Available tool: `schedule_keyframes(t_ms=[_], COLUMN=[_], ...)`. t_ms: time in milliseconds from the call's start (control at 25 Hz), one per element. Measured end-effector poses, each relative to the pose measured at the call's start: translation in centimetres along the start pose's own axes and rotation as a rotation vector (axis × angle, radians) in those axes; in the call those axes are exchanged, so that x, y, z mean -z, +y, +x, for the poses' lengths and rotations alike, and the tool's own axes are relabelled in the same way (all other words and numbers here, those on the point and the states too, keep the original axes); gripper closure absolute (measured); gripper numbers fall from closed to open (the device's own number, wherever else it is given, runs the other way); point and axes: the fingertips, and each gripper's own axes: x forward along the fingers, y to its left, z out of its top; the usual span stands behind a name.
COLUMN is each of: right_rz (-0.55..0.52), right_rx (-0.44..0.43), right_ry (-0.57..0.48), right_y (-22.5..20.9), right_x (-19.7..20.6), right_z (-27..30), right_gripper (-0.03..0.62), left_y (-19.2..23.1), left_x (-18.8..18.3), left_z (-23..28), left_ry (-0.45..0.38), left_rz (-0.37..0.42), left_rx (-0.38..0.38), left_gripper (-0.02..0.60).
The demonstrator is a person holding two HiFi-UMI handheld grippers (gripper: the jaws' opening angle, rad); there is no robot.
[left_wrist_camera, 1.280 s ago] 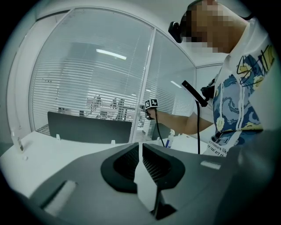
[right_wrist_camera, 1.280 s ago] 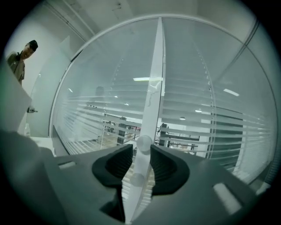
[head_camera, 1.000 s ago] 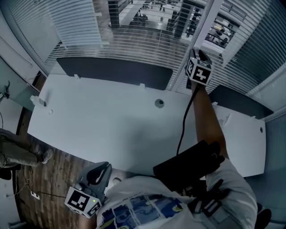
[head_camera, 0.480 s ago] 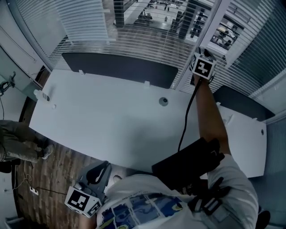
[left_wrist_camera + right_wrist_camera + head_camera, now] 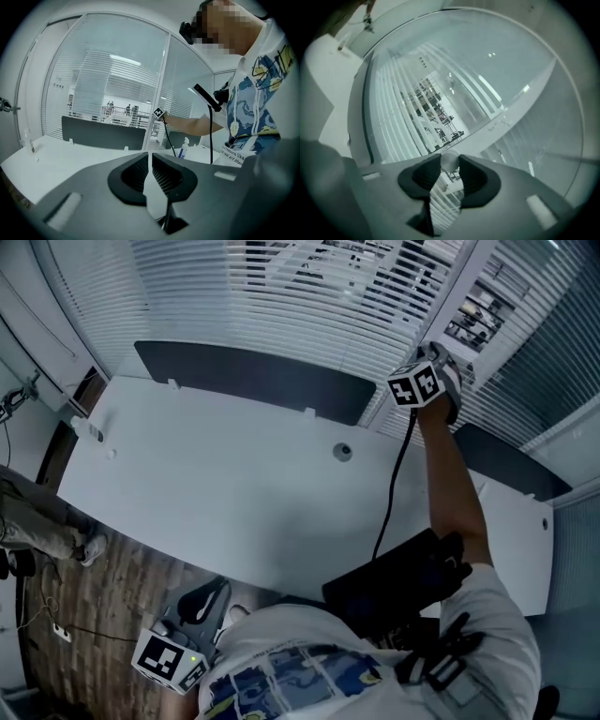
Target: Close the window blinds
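Right gripper view: only the round end of a pale rod [image 5: 449,161] shows, pinched at the tips of the right tongs [image 5: 450,165]. The rest of the rod is hidden behind them.
Head view: those tips are hidden behind the marker cube [image 5: 415,387], so the grip can't be read there.
Left tongs [image 5: 206,604]: partly covered by the shirt [image 5: 309,671].
Blinds [image 5: 281,296]: cut off by the top edge.
Table [image 5: 216,493]: right part hidden under the arm [image 5: 455,493] and a black pack [image 5: 394,582]. The round spot [image 5: 343,452] and the piece at the left corner [image 5: 92,430] are too small to identify.
Person [image 5: 42,531]: cut by the left edge, legs only.
Left gripper view: bottle [image 5: 183,148] half hidden behind the tongs' body. Distant figures [image 5: 110,108] too small to tell.
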Motion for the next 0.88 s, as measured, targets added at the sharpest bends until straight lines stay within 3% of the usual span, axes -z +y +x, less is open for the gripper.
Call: schedule_keyframes(t_ms=[80, 200, 320, 560, 880], right_rz=[-0.068, 0.034, 0.237, 0.889, 1.292], right_rx=[-0.001, -0.029, -0.070, -0.216, -0.288], right_ry=[0.000, -0.021, -0.058, -0.096, -0.039], right_y=[0.4, 0.1, -0.3, -1.7, -1.2], right_x=[0.1, -0.1, -0.2, 0.5, 1.3], right_z=[0.0, -0.3, -1.0, -1.7, -0.6], right_gripper=[0.473, 0.471, 0.468, 0.468, 0.468], left_y=[0.0, -0.3, -0.6, -0.9, -1.1], left_x=[0.2, 0.1, 0.0, -0.2, 0.0], left_z=[0.1, 0.2, 0.4, 0.6, 0.7], left_ry=[0.003, -0.004, -0.005, 0.002, 0.003], left_rz=[-0.005, 0.001, 0.008, 0.014, 0.015], left_rx=[0.008, 0.019, 0.022, 0.033, 0.040], left_gripper=[0.552, 0.552, 0.552, 0.552, 0.552])
